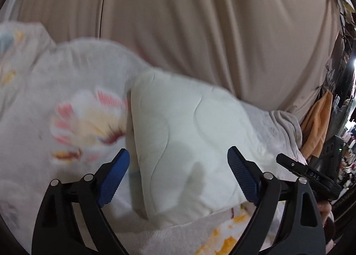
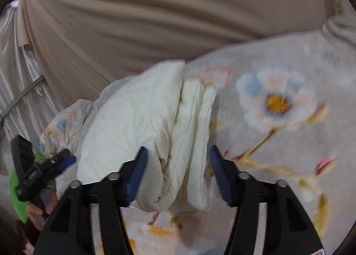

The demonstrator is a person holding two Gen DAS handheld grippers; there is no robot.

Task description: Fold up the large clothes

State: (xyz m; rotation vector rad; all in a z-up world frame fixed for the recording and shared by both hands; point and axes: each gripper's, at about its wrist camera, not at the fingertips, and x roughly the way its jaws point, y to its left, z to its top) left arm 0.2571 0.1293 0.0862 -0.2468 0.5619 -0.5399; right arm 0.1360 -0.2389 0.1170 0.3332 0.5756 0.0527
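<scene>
Both grippers are hovering released: the left gripper point(image 1: 178, 177) and right gripper point(image 2: 178, 172) are bracketing the folded cream quilt point(image 2: 151, 134), which is lying on the floral blanket point(image 2: 278, 103). Closing on only the top layers is risking the stack unfolding.

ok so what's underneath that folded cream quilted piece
The folded cream piece lies on a grey floral blanket, which shows on all sides of it. Whatever lies directly beneath the bundle is covered.
</scene>
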